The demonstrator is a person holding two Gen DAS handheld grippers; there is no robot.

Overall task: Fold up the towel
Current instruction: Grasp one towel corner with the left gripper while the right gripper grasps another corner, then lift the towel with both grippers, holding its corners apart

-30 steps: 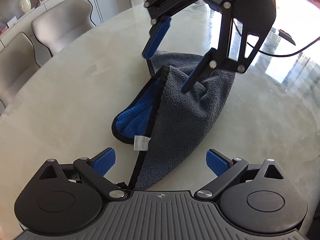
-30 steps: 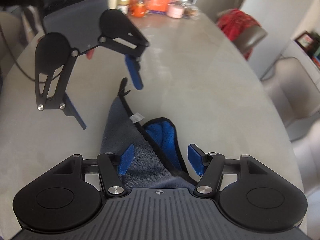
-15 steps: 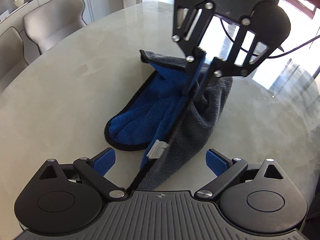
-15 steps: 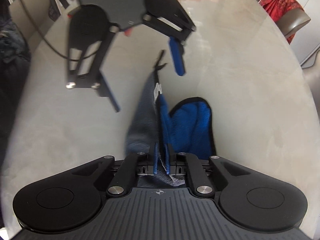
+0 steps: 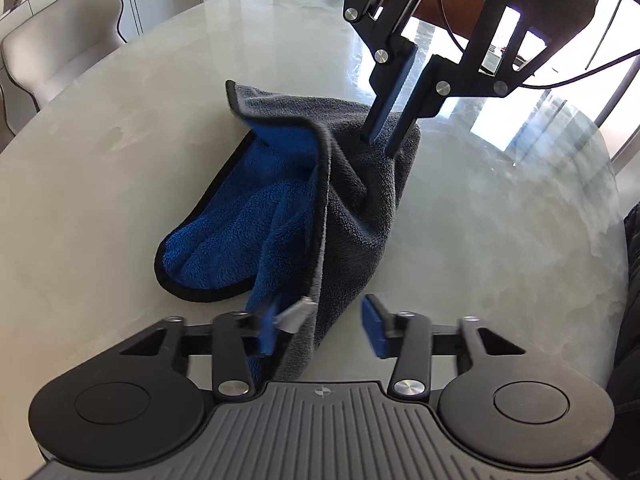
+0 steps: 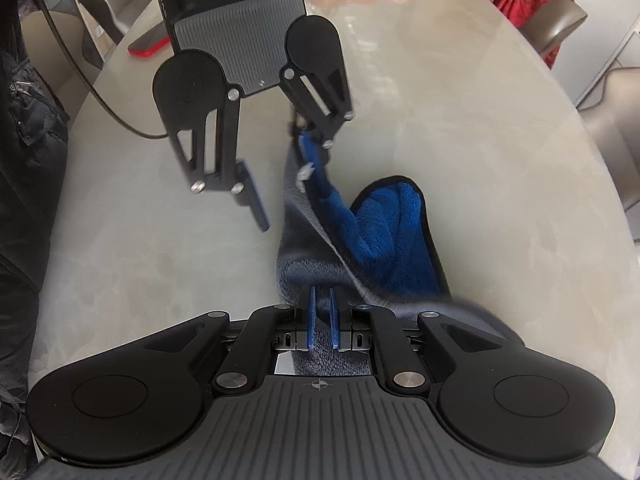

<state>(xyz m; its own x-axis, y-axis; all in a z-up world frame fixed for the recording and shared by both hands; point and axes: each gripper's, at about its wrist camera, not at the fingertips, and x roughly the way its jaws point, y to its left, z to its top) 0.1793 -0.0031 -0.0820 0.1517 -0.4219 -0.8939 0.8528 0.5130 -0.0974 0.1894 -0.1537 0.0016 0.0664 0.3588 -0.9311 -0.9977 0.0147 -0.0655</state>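
Grey-and-blue terry towel (image 5: pixel 352 200) (black-edged) hangs clamped in right tool (image 6: pixel 322 322); left tool (image 5: pixel 322 330), fingers apart, straddles its corner.

Towel (image 5: pixel 352 200) draped on tabletop (image 5: pixel 120 184), blue side at 9 o'clock; right hand-held gripper (image 5: pixel 386 136) pinches it at 1 o'clock; left hand-held gripper (image 5: pixel 320 330) jaws apart

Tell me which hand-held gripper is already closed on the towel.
The right hand-held gripper: its pads pinch the towel's grey side. The left hand-held gripper is open.
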